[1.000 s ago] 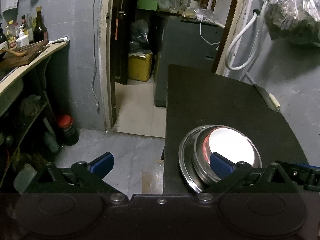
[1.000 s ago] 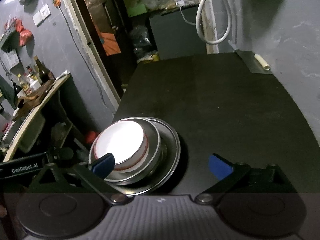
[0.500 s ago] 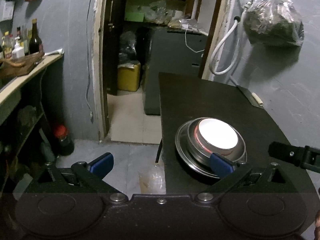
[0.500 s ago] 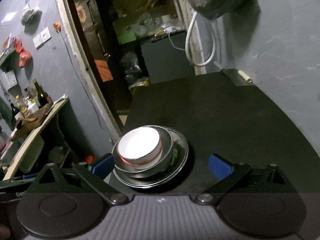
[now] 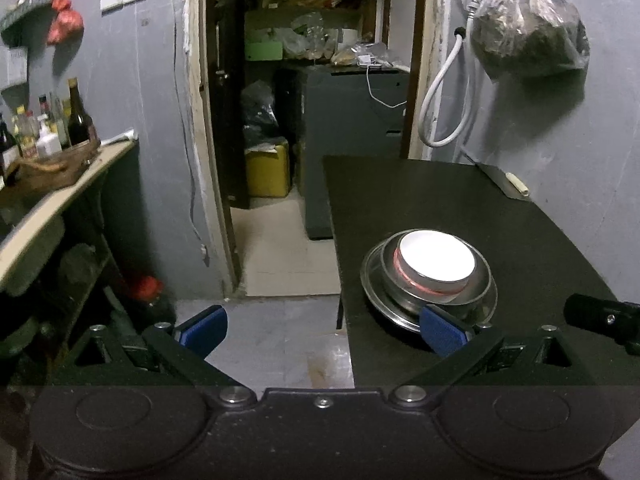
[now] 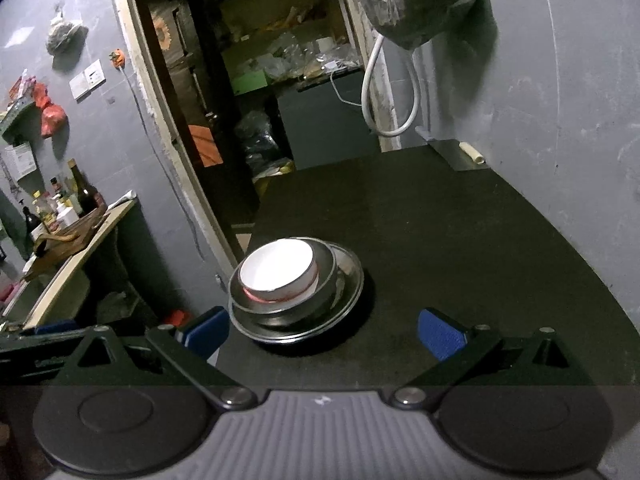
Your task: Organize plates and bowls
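Nested dishes sat near the matte black bench's (image 6: 460, 240) left edge: white round bowl (image 6: 278, 270) inside steel bowl (image 6: 324, 276) on shiny steel plate (image 6: 352, 280); left tongs (image 5: 322, 326) and right tongs (image 6: 322, 330) gaped apart, empty; plate's near rim hidden behind a blue ribbed pad (image 5: 442, 330).

White hose (image 5: 436, 96) loops down my wall, a bulging plastic bag (image 5: 528, 32) hangs beside it, bottles (image 5: 78, 118) crowd the left shelf (image 5: 60, 196).

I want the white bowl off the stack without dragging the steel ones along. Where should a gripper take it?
Grip the white bowl across its straight upper wall, from above: it stands proud of the steel bowl and plate, whose rims likely block a low side approach.
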`<state>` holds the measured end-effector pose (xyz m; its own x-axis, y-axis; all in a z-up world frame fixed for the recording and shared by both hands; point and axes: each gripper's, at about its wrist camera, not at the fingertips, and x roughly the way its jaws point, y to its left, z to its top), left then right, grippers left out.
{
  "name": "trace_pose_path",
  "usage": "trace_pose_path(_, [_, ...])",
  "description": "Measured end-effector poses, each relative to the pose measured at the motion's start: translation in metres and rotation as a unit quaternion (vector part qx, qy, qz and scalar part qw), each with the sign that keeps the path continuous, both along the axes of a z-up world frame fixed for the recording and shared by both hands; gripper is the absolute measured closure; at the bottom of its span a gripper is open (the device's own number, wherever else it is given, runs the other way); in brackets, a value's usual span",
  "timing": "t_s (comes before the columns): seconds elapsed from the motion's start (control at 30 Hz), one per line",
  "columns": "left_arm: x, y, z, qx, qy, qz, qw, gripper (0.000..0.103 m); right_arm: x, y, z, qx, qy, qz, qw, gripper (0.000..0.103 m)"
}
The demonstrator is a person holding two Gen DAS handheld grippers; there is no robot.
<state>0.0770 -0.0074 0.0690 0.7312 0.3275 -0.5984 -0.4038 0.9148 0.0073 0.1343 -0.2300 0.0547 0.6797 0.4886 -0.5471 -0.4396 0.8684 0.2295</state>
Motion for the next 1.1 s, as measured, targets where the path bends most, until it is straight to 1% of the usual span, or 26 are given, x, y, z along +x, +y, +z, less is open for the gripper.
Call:
trace_pose_path(0.1, [-0.002, -0.010, 0.008, -0.004, -0.013, 0.001, 0.9999, 0.001, -0.004, -0.010, 0.004, -0.004, -0.001, 0.008, 1.000, 0.000])
trace_pose_path(0.23, [-0.003, -0.027, 0.015, -0.010, -0.027, 0.002, 0.9996, 0.001, -0.007, -0.026, 0.012, -0.007, -0.017, 0.009, 1.000, 0.000])
trace_pose_path(0.37, [-0.006, -0.043, 0.020, -0.008, -0.026, 0.010, 0.9996, 0.001, -0.005, -0.041, 0.016, -0.002, -0.009, 0.010, 1.000, 0.000])
trace_pose_path(0.5, [-0.017, -0.058, 0.027, -0.004, -0.031, 0.030, 0.9990, 0.001, -0.005, -0.054, 0.018, 0.002, -0.004, 0.020, 1.000, 0.000])
trace_pose_path(0.7, [-0.036, -0.081, 0.029, 0.005, -0.031, 0.047, 0.9984, 0.001, -0.015, -0.069, 0.012, 0.012, -0.001, 0.039, 0.999, 0.000])
trace_pose_path(0.8, [-0.041, -0.088, 0.028, 0.009, -0.018, 0.048, 0.9986, 0.001, -0.018, -0.074, 0.007, 0.014, 0.011, 0.043, 0.999, 0.000])
trace_pose_path(0.97, [-0.045, -0.096, 0.030, 0.022, -0.013, 0.044, 0.9987, 0.001, -0.020, -0.080, 0.006, 0.019, 0.010, 0.036, 0.999, 0.000])
trace_pose_path(1.1, [-0.046, -0.094, 0.031, 0.023, -0.009, 0.035, 0.9991, 0.001, -0.021, -0.081, 0.006, 0.021, 0.004, 0.018, 1.000, 0.000])
